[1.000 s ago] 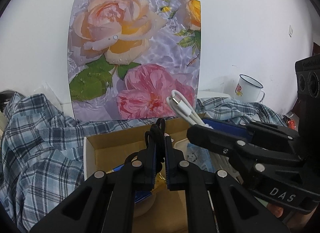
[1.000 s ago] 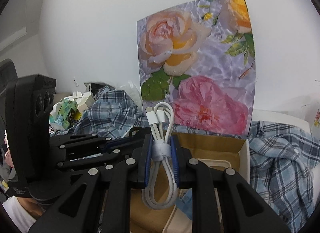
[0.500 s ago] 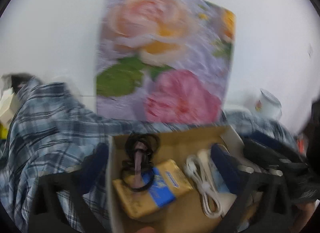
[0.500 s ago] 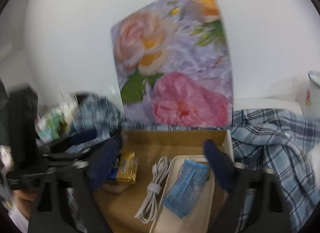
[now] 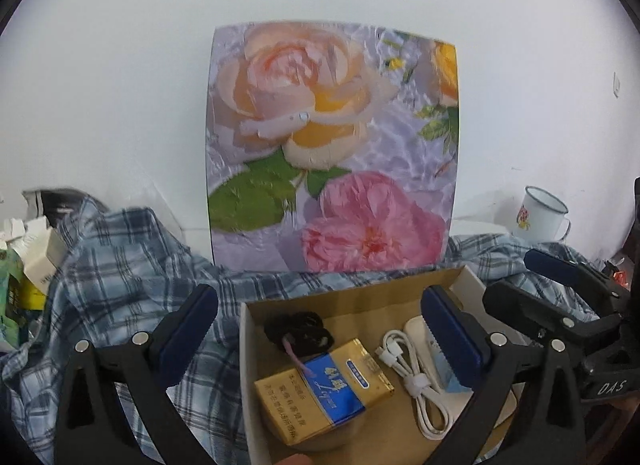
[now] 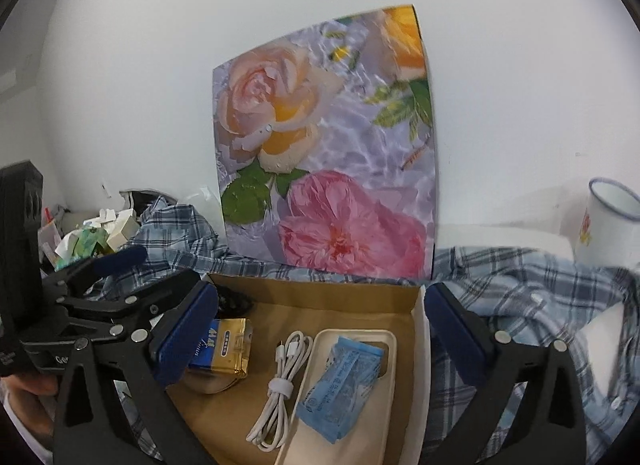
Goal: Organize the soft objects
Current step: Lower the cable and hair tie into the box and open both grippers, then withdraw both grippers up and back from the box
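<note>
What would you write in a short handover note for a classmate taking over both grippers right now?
Left gripper: jaws open, empty, above the cardboard box.
Right gripper: jaws open, empty, above the same box.
Done: black cable and white USB cable lie in the box, beside the gold-and-blue pack and the tray holding a blue packet.
Left: the plaid shirt is crumpled around the box.

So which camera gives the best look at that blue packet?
The right wrist view: the blue packet lies in full sight on the cream tray. In the left wrist view only a sliver shows behind a finger.
</note>
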The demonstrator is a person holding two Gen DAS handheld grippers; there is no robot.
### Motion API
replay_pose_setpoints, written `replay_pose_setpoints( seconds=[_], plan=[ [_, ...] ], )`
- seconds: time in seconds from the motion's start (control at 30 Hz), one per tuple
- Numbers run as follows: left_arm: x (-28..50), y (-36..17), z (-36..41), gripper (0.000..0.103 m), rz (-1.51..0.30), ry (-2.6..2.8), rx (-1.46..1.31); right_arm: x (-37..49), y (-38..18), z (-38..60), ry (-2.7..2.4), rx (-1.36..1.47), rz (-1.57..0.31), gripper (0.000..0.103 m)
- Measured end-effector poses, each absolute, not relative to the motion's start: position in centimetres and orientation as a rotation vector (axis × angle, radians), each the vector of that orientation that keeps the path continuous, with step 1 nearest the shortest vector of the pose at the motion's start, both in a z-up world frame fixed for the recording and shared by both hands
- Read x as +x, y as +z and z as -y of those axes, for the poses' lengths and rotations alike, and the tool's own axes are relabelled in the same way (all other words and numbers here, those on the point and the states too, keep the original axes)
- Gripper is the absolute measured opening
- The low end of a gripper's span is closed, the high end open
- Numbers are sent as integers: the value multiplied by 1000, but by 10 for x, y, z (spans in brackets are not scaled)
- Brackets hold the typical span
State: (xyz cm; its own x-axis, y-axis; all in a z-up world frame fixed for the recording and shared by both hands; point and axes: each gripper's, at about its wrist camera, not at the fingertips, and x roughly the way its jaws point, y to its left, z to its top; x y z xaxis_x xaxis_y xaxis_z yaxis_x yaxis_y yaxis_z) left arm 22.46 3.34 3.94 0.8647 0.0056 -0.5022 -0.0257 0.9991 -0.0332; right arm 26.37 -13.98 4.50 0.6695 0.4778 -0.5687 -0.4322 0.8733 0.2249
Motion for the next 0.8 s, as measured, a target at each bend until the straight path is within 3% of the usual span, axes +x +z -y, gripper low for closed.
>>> replay_pose_setpoints(
  seconds=[0.8],
  plan=[
    [179, 105, -24, 103, -361, -42, -29, 229, 122, 148, 515, 44, -422, 103]
  ],
)
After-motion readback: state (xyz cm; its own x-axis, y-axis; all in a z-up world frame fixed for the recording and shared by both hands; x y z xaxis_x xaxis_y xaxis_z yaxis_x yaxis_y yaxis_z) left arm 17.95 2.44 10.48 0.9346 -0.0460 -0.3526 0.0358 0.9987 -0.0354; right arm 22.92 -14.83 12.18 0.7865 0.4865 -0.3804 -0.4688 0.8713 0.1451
